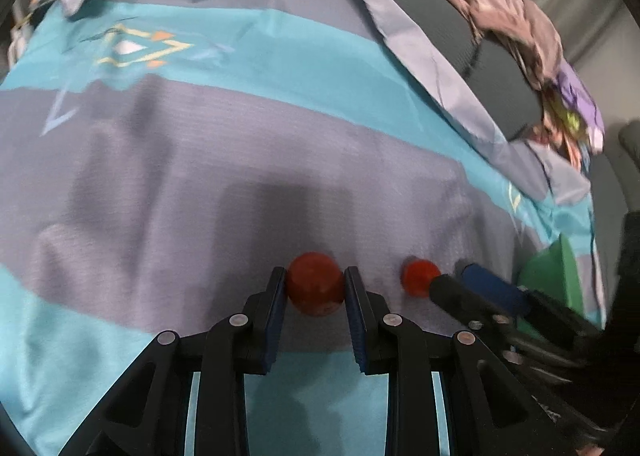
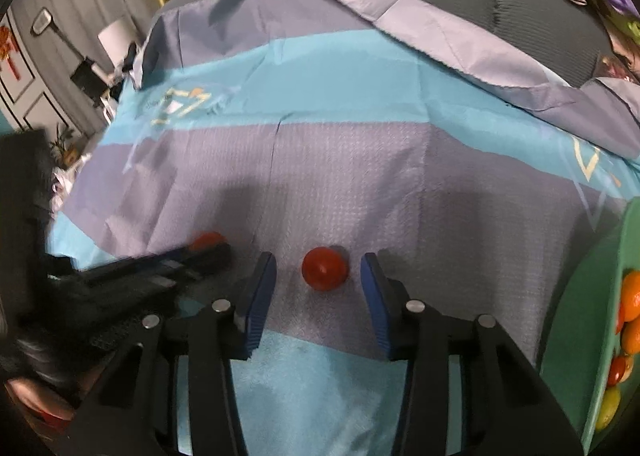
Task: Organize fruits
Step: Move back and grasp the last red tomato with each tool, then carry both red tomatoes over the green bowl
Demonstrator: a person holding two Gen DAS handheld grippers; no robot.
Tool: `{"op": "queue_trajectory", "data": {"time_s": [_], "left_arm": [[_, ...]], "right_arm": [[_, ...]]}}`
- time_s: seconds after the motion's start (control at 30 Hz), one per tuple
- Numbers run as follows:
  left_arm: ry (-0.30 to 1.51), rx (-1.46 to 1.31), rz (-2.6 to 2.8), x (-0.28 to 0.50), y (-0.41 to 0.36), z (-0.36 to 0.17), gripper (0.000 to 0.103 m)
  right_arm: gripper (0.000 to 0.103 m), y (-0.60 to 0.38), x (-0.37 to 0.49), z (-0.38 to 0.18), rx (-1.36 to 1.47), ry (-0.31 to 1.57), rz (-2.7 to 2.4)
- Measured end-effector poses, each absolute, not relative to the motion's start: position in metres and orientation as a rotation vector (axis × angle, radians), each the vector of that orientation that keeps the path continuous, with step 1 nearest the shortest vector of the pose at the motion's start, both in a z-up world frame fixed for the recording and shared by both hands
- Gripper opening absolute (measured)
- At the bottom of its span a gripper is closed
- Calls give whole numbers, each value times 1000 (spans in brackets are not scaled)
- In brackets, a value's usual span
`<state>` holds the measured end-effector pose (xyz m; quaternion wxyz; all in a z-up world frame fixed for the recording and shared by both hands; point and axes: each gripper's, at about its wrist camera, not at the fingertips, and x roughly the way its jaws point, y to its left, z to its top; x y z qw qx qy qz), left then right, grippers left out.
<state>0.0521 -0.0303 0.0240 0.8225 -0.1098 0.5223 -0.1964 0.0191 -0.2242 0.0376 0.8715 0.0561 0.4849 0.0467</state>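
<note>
Fruits: two small round red fruits, tomato-like, are lying close together on the grey band of a teal-and-grey striped bedsheet [image 1: 200, 160], and I am reaching for one with each claw.
Left claw [image 1: 315, 288]: I am pinching its blue-padded fingers onto the left red fruit [image 1: 315, 288]; the pads are pressing both its sides, and it looks to be sitting on the sheet, not yet lifted.
Right claw [image 2: 318, 276]: I am holding it partly open around the right red fruit [image 2: 324, 269]; the fruit is sitting between the pads with a gap on each side, so nothing is gripped here yet.
Step in hand: I am judging this as the pick-up stage, with the left grasp made and the right one unfinished.
Next move: I am expecting to close the right pads gently, since soft round fruit could roll or squash, then to lift both and carry them rightward.
Container: a green flat-walled tray [image 2: 576, 320] is standing at the far right edge, well apart from both red fruits.
Contents: orange citrus fruits [image 2: 632, 296], a small red one and a yellow one are lying inside it; the rest is cut off.
</note>
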Motion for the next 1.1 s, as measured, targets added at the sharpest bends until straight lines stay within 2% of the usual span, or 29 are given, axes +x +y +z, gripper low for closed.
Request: {"op": "queue_trajectory", "data": {"time_s": [0.2, 0.5, 0.77, 1.1], "left_arm": [[1086, -160, -347, 36, -4, 40, 27], [1069, -145, -361, 19, 8, 45, 27], [1058, -88, -410, 10, -6, 48, 27], [1029, -9, -484, -7, -28, 58, 27]], "right_arm": [[40, -204, 31, 20, -6, 1071, 59], [27, -201, 33, 12, -45, 1077, 32], [27, -199, 29, 16, -4, 1074, 23], [27, -206, -7, 51, 77, 1004, 15]]}}
